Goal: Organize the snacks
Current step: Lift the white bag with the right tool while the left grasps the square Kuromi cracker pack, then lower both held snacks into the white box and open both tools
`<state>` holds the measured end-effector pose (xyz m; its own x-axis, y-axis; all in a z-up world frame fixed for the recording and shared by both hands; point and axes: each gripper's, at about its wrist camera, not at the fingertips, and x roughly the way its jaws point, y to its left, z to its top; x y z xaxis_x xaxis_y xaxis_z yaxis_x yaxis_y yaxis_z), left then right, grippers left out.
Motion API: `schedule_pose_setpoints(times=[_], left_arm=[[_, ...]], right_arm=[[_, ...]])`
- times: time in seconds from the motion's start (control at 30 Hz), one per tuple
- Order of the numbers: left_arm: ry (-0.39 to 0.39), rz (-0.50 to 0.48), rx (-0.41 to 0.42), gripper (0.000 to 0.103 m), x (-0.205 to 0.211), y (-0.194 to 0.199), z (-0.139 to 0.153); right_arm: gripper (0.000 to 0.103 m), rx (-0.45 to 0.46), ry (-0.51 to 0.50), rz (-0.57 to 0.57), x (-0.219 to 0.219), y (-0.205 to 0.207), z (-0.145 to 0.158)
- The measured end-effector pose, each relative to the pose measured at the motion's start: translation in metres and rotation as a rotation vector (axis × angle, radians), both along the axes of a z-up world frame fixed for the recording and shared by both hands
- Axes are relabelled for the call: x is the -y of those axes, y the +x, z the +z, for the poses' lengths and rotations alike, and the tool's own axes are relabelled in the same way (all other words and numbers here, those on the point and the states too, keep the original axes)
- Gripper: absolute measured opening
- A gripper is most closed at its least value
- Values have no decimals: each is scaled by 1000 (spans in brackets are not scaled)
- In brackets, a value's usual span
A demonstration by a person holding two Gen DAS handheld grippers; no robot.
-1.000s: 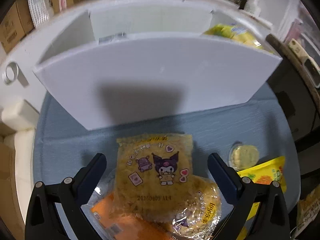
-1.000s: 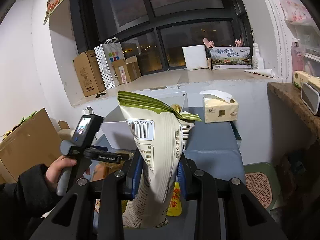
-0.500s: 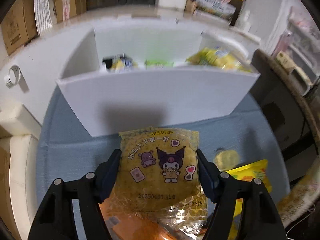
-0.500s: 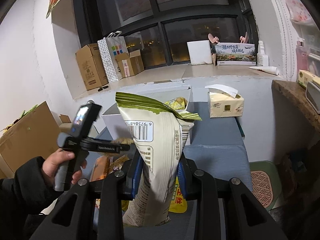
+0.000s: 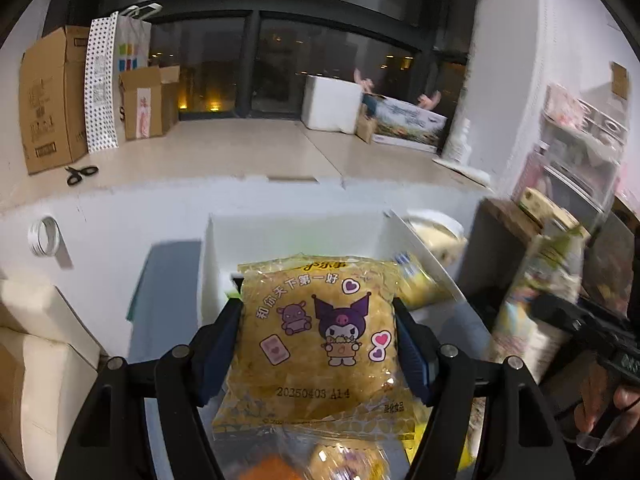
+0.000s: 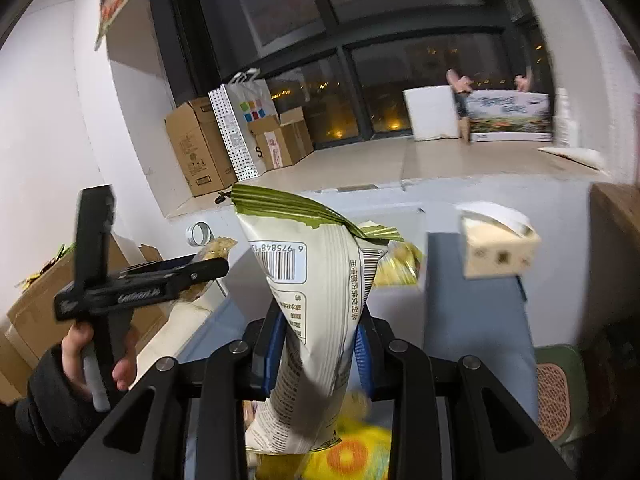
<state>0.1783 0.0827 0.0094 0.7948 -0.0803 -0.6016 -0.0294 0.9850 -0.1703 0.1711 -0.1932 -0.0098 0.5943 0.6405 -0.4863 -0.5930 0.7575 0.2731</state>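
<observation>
Above the white box (image 5: 296,236), the left gripper (image 5: 318,346) is clamping a yellow snack packet (image 5: 320,340) by its side edges, while the right gripper (image 6: 318,354) is pinching a tall chip bag (image 6: 316,300) mid-body. Both look light, crinkly, slippery and crushable.

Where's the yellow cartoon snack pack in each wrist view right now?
Left wrist: yellow cartoon pack fills lower centre, clamped between the left tongs.
Right wrist: only its edge shows at left, poking from those tongs.
Shared landmark: white foam block on the window ledge.
</observation>
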Motion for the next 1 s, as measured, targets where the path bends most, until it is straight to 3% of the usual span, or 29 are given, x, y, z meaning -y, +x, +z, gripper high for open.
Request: schedule_pose_setpoints(times=[0.23, 0.37, 0.47, 0.5, 0.57, 0.6, 0.63, 0.77, 1.0], left_arm=[[-29, 46, -59, 76, -34, 71, 2], [-25, 69, -126, 76, -39, 106, -21], [-46, 72, -177, 77, -44, 118, -42], [-61, 70, -195, 78, -45, 118, -49], [-97, 65, -221, 103, -50, 118, -62], [-102, 66, -222, 103, -51, 116, -65], [-104, 70, -222, 103, -52, 114, -68], [-94, 71, -221, 103, -51, 106, -68], [-47, 54, -166, 103, -41, 87, -43]], right_arm=[[33, -63, -33, -35, -66, 100, 22], [33, -183, -11, -69, -90, 150, 17], [33, -202, -26, -96, -101, 169, 10], [36, -205, -44, -104, -107, 175, 8], [67, -261, -61, -96, -114, 188, -2], [99, -312, -51, -85, -116, 194, -9], [103, -339, -32, -86, -116, 196, -13], [103, -319, -10, -98, -109, 190, -16], [103, -244, -19, -83, -102, 175, -1]])
